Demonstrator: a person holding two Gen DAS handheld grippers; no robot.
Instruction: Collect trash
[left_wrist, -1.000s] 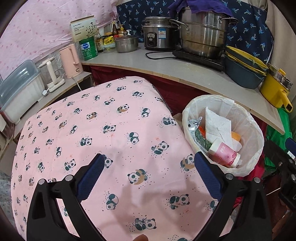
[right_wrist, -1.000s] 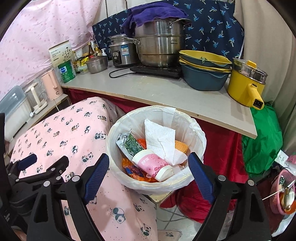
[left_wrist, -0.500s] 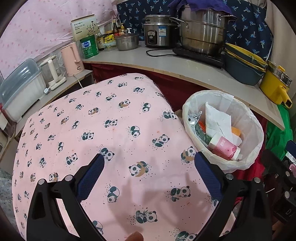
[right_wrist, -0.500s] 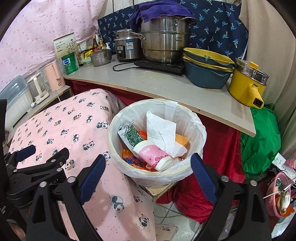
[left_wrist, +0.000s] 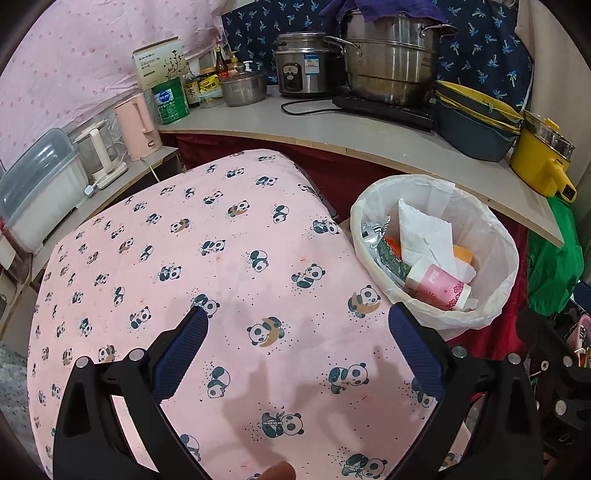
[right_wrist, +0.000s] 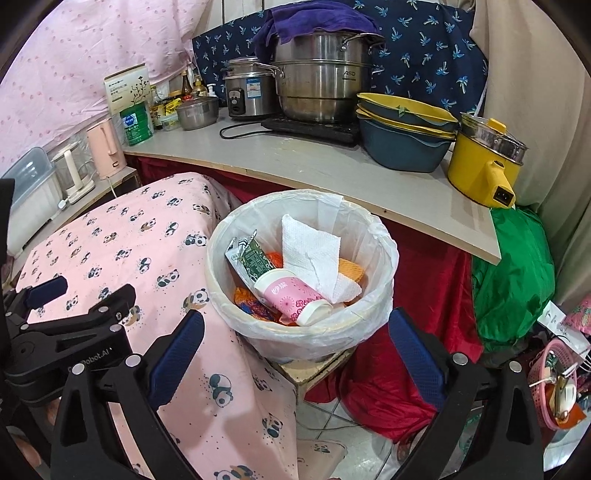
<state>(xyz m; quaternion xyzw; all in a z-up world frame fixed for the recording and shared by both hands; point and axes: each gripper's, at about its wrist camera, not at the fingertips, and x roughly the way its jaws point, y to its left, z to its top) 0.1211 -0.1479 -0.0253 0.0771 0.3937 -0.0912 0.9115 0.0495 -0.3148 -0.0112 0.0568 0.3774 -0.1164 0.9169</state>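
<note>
Now the left gripper (left_wrist: 297, 325) hangs over the pink panda cloth (left_wrist: 184, 266) with its blue fingers wide apart and nothing between them. Next to the cloth sits the white trash bin (right_wrist: 384, 258). Inside it lie a green wrapper (right_wrist: 255, 258), a pink cup (right_wrist: 291, 297) and a paper towel (right_wrist: 310, 251). The right gripper (right_wrist: 295, 328) hangs in front of the bin, spread wide with nothing in it.

panda cloth (left_wrist: 229, 258) over table — counter (right_wrist: 295, 162), pots
</note>
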